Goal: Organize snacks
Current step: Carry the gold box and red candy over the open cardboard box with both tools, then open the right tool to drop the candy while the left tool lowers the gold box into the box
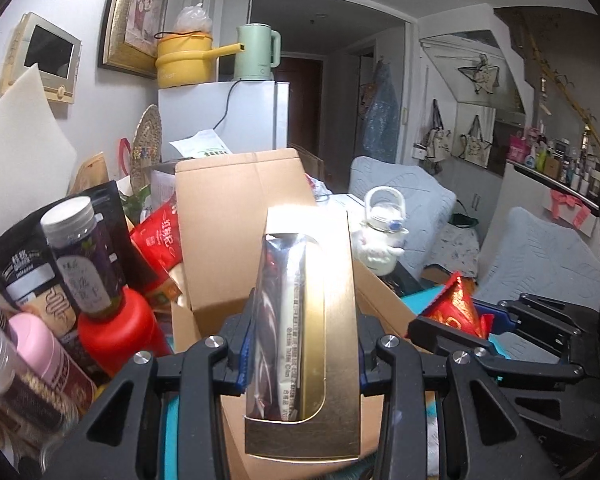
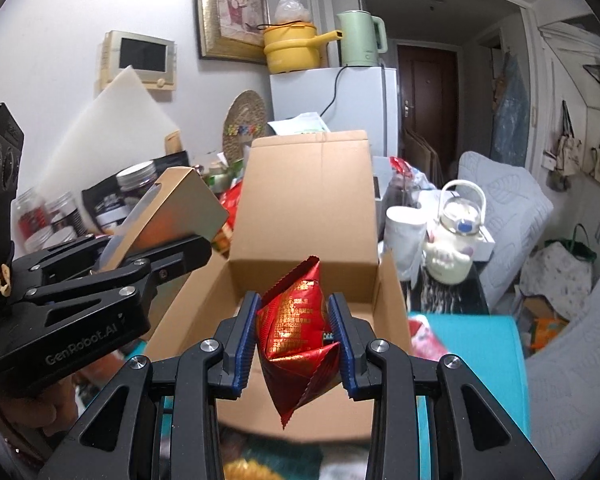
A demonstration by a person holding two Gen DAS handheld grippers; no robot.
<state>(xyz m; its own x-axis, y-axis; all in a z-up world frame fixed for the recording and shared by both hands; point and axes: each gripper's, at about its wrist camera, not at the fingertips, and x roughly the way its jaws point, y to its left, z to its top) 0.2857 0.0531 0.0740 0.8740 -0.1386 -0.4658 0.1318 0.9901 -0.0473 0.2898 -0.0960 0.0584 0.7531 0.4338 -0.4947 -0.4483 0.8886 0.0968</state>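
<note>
My left gripper (image 1: 302, 344) is shut on a gold snack box (image 1: 332, 320) with a cut-out window that shows a foil packet (image 1: 284, 320) inside. The box stands on end over the open cardboard box (image 1: 236, 220). In the right wrist view my right gripper (image 2: 296, 340) is shut on a red foil snack bag (image 2: 296, 332), held above the open cardboard box (image 2: 308, 208). There the left gripper (image 2: 148, 264) with the gold box (image 2: 180, 208) hangs at the left of the carton. The left wrist view shows the right gripper (image 1: 456, 320) with the red bag (image 1: 454, 304) at the lower right.
Jars, a red bottle (image 1: 120, 332) and snack bags (image 1: 156, 236) crowd the left of the carton. A white kettle-shaped bottle (image 2: 456, 236) and a mug (image 2: 404, 232) stand to its right. A teal surface (image 2: 468, 352) lies under the carton. A grey sofa (image 2: 500, 200) is at the right.
</note>
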